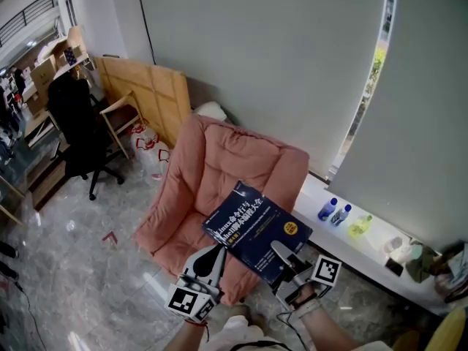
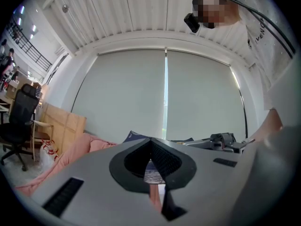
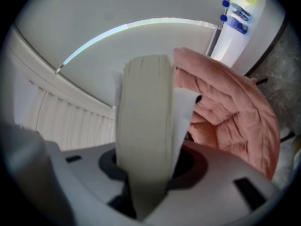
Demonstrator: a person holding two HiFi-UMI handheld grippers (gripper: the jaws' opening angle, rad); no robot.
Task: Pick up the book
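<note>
Book [image 1: 256,229]: dark navy cover, white lettering, one round yellow badge; page edges cream. Armchair [image 1: 219,167]: salmon pink. Floor [image 1: 73,276]: grey, marbled with pale veins. Office chair [image 1: 77,123]: black. Blinds [image 1: 256,57]: pale grey. Bottles [image 1: 327,209]: blue caps. Board [image 1: 150,93]: light tan wood.

The left claw [image 1: 219,251] and right claw [image 1: 280,251] have pale grey bodies with dark fingers. Each carries a cube [image 1: 191,299] of black-and-white square markers. The person wears a white top [image 2: 256,39] crossed by a black cable [image 2: 242,3].
</note>
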